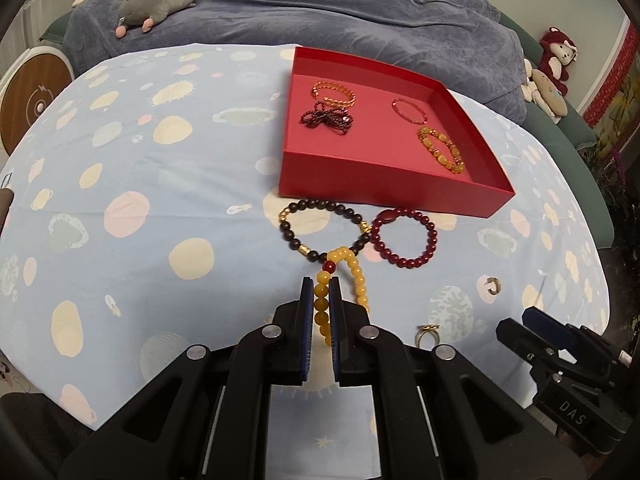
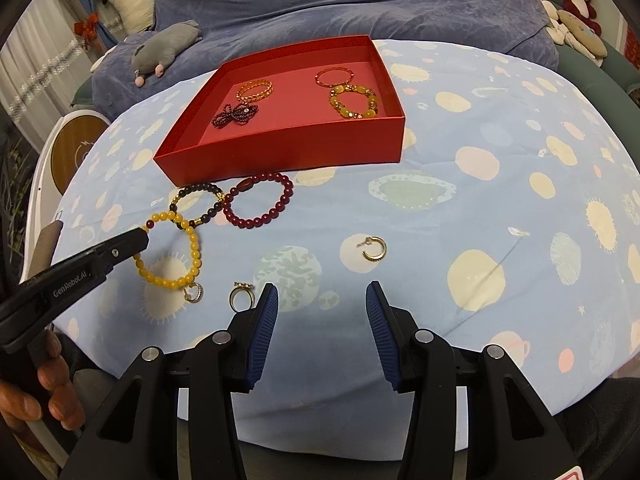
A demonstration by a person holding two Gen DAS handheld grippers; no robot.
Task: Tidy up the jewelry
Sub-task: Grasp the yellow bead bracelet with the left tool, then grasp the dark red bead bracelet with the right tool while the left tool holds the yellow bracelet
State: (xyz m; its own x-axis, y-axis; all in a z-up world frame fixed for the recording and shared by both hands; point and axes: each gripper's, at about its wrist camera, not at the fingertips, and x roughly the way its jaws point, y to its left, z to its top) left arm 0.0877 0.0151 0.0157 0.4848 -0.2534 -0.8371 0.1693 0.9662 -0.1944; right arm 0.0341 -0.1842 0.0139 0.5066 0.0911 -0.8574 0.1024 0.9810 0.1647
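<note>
Left wrist view: yellow bead bracelet (image 1: 352, 276) pinched between the blue pads of the left gripper (image 1: 322, 294), its loop hanging toward the cloth.
Bracelet place: just in front of the red box (image 1: 394, 196), its far end overlapping the dark bead bracelet (image 1: 320, 228); in the right wrist view most of the yellow loop (image 2: 176, 252) appears to rest on the cloth.
Deciding relation: red box lies straight ahead of the left gripper, past the dark bracelet; the near wall is low, so I judge a lift and a forward carry will clear it.
Long axis: yellow loop is stretched away from the box, toward the gripper.
Snag risk: yellow beads cross the dark bracelet, which may drag along.
Right gripper (image 2: 322, 308): jaws part open, holding nothing, farther from the yellow bracelet.
Near the box: maroon bracelet (image 1: 404, 238) touching the dark one.
Farther from the box: gold ring (image 2: 242, 298), hoop earring (image 2: 374, 248), small charm (image 2: 195, 292).
Open room: bare floor in the box's near half (image 1: 360, 160).
Edges: patterned cloth (image 1: 160, 200) drops off at both sides.
</note>
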